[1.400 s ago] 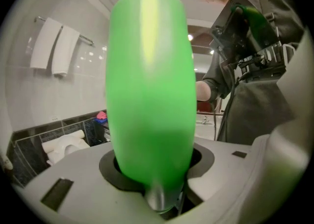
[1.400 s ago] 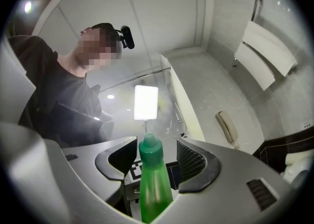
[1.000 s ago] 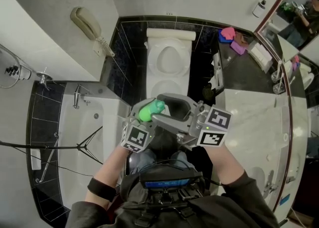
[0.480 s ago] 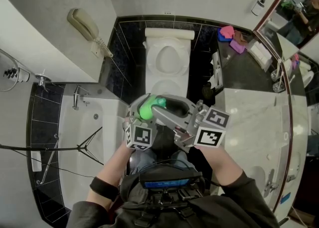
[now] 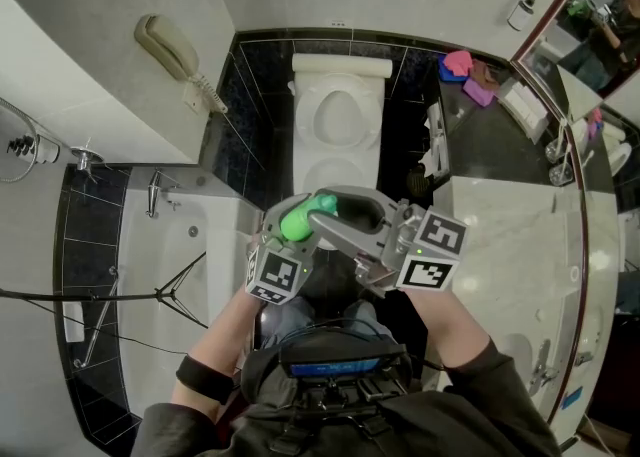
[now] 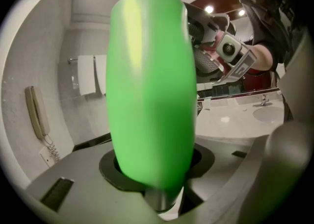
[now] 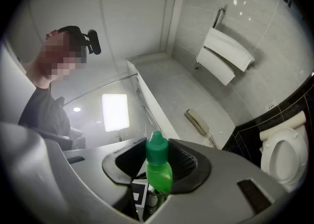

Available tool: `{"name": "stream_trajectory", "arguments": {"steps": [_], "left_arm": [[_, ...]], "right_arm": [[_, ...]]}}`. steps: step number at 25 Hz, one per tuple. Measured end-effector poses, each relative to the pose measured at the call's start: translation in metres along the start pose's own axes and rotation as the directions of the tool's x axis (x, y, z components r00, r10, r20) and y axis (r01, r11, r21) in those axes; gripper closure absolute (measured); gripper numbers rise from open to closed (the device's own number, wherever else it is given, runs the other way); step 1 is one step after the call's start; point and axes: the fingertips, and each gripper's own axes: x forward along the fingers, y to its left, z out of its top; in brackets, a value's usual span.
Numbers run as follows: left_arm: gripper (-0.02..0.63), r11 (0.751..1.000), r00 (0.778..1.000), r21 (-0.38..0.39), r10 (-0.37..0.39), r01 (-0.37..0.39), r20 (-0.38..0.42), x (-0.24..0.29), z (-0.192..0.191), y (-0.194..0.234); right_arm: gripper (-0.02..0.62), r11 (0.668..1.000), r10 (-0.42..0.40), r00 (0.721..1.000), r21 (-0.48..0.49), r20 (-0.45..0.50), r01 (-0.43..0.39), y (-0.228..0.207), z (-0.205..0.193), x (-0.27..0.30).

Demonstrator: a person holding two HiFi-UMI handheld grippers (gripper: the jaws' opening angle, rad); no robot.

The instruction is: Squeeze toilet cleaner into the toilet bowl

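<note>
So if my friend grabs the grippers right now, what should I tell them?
Left hand-held gripper: shut on the body of the green bottle.
Right hand-held gripper: looks closed on the cap.
Toilet: straight ahead, beyond both grippers.
Done: bottle is in hand; cap is on, nothing squeezed yet.
Left: probably take the cap off, aim over the bowl, squeeze.

Bright green bottle with a darker green cap. The left gripper and right gripper are grey, and their cubes are patterned with black-and-white squares. White toilet against glossy black tiles with thin pale lines. Beige phone. Pale counter, seemingly veined like marble. Pink and purple cloths.
</note>
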Motion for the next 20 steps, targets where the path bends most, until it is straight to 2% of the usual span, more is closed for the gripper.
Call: {"name": "stream_trajectory", "arguments": {"steps": [4, 7, 10, 15, 20], "left_arm": [[0.407, 0.986, 0.986, -0.022, -0.162, 0.163, 0.040, -0.009, 0.019, -0.019], [0.407, 0.954, 0.953, -0.019, -0.299, 0.300, 0.046, -0.018, 0.021, -0.038], [0.407, 0.922, 0.921, -0.012, -0.386, 0.387, 0.041, -0.026, 0.020, -0.051], [0.407, 0.894, 0.894, -0.027, -0.446, 0.447, 0.032, -0.033, 0.016, -0.062], [0.408, 0.894, 0.894, -0.027, -0.448, 0.448, 0.022, -0.034, 0.013, -0.064]], "right_arm": [[0.443, 0.995, 0.076, 0.997, -0.067, -0.003, -0.076, 0.012, 0.004, 0.000], [0.443, 0.978, 0.146, 0.989, -0.148, -0.027, -0.148, 0.023, 0.003, -0.001], [0.443, 0.957, 0.219, 0.973, -0.179, -0.070, -0.228, 0.038, 0.000, -0.004], [0.442, 0.939, 0.273, 0.959, -0.199, -0.071, -0.282, 0.047, -0.003, -0.009], [0.442, 0.940, 0.276, 0.959, -0.191, -0.064, -0.283, 0.045, -0.004, -0.014]]}}
